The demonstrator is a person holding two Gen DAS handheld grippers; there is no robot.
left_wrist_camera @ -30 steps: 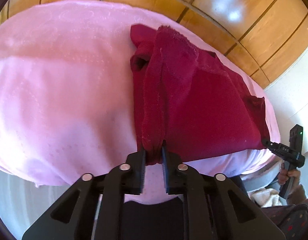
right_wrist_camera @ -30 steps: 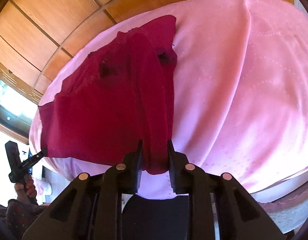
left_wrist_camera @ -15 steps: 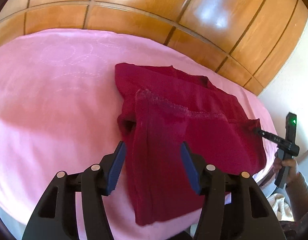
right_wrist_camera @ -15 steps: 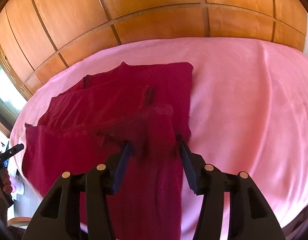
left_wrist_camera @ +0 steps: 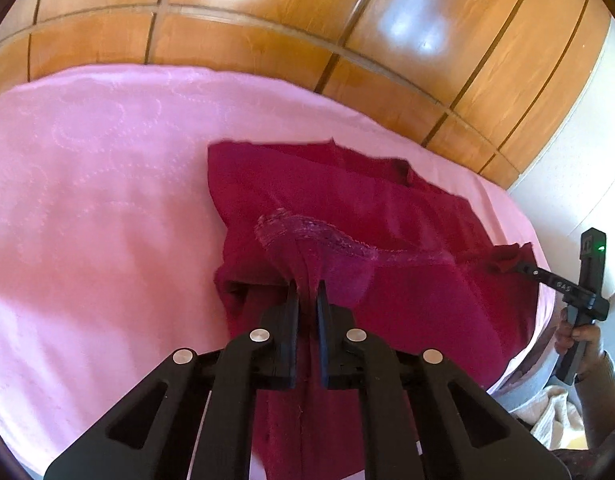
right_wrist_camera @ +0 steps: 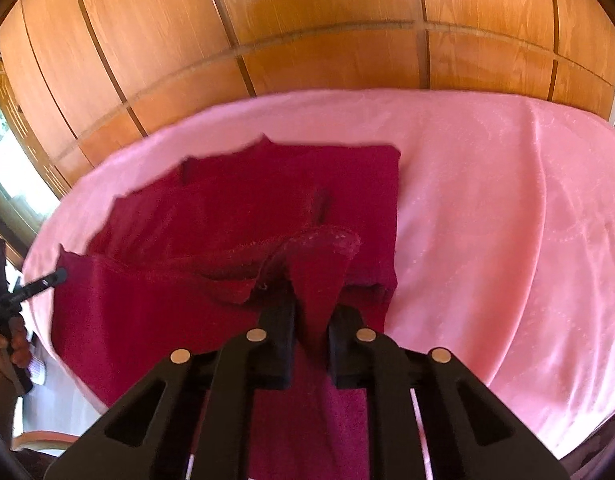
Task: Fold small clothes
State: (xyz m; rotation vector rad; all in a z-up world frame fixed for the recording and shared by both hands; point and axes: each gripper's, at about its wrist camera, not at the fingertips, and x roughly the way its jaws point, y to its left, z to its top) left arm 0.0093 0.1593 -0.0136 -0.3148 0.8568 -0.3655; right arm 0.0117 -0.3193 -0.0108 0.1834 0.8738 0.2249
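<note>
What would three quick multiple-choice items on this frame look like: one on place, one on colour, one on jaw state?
1. Where does the garment lie?
A. on the pink bedspread
B. on a wooden floor
C. in a basket

2. What colour is the garment?
A. white
B. dark red
C. blue

3. How do the jaws of the left gripper and right gripper stand?
A. both wide open above the cloth
B. one open, one shut
C. both pinched shut on a fold of the garment

Answers:
1 A: pink cloth shows on all sides of the garment, with the wood panelling upright behind it.
2 B: it is deep crimson in both wrist views.
3 C: each pair has just closed, with a ridge of red cloth gathered between the tips.
</note>
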